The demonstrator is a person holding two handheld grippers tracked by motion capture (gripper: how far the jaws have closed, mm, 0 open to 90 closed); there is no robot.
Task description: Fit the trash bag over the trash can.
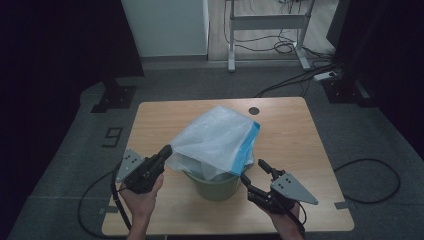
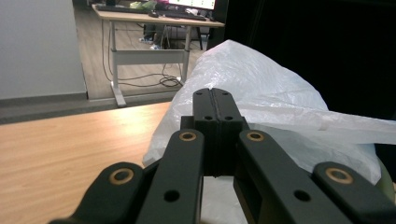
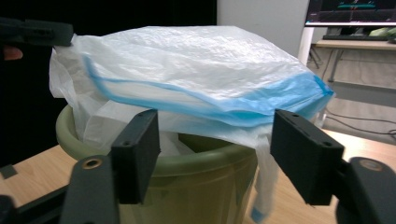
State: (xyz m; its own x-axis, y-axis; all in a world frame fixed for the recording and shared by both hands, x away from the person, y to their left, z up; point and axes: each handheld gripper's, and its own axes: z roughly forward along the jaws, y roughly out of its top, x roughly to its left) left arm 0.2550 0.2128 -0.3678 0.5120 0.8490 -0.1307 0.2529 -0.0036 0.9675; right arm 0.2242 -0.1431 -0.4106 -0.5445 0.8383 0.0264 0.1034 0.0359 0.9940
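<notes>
My left gripper (image 1: 165,150) jaws pinch the bin liner (image 1: 216,139) edge; right gripper (image 1: 254,174) jaws wide, just right of the green bin (image 1: 216,187), liner hem directly ahead.

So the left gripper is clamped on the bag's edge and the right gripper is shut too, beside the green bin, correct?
Not quite. The right gripper is open: the right gripper view shows its jaws standing wide apart in front of the green bin, pinching nothing. The left gripper is indeed clamped on the bag.
</notes>
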